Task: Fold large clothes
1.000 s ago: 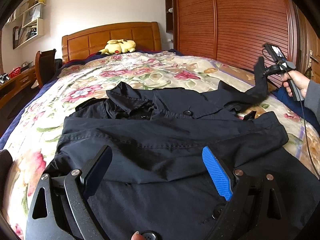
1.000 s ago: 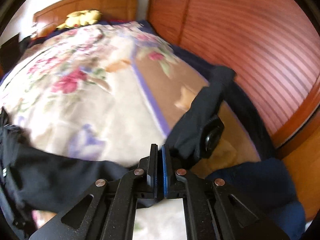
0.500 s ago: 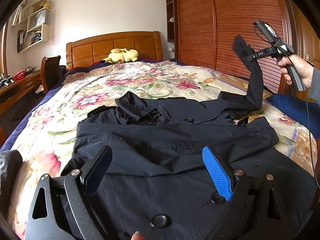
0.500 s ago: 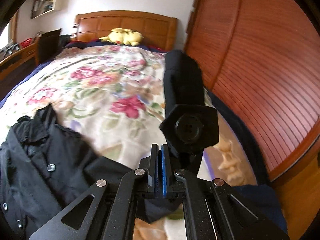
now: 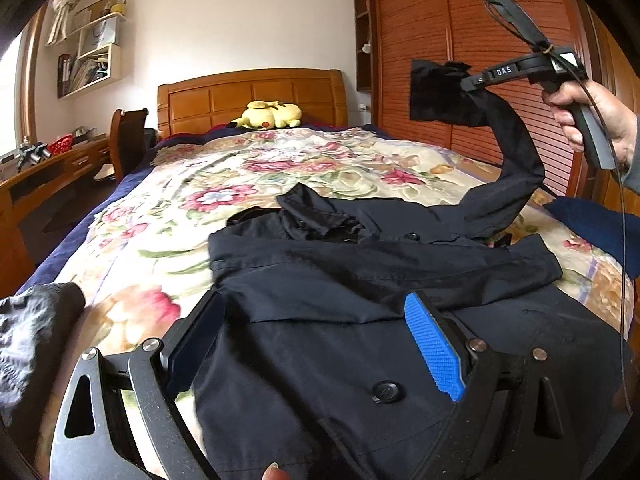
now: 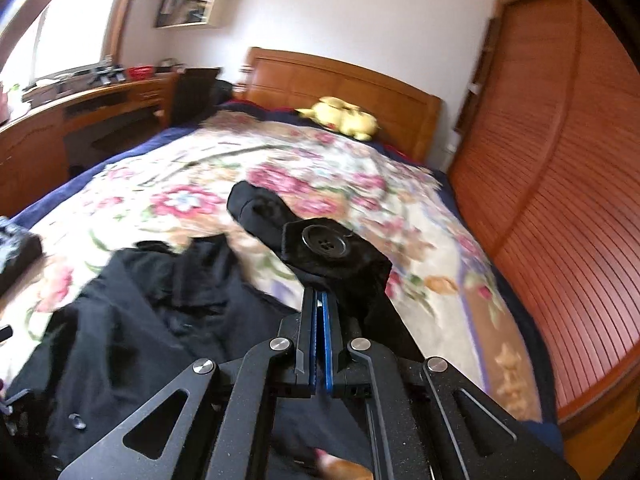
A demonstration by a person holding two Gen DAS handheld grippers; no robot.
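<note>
Coat: a dark coat point(image 5: 360, 280) is spread front-up on the floral bedspread point(image 5: 224, 184), collar toward the headboard point(image 5: 248, 92); its lower hem is cut off by the bottom edge of the left wrist view.
Sleeve: one sleeve point(image 5: 516, 152) is raised off the bed on the wardrobe side, its cuff point(image 6: 332, 252) with a large black button seen close up in the right wrist view.
Right gripper: the right gripper point(image 6: 319, 312) is clenched on the cuff, with dark cloth pinched between the blue pads; how much cloth lies inside cannot be made out.
Left gripper: the left gripper point(image 5: 320, 344) is spread wide above the coat's lower front, nothing between its fingers; whether the fingers touch the cloth cannot be told.
Right hand: the hand point(image 5: 596, 116) on the handle is partly cut off by the frame edge.
Blur: the coat body in the right wrist view is smeared and its folds are hard to read.
Surroundings: a yellow plush toy point(image 5: 268, 114) lies by the headboard; a slatted wooden wardrobe point(image 5: 432, 40) stands beside the bed; a grey garment point(image 5: 32, 328) is seen only in part at the left edge.
</note>
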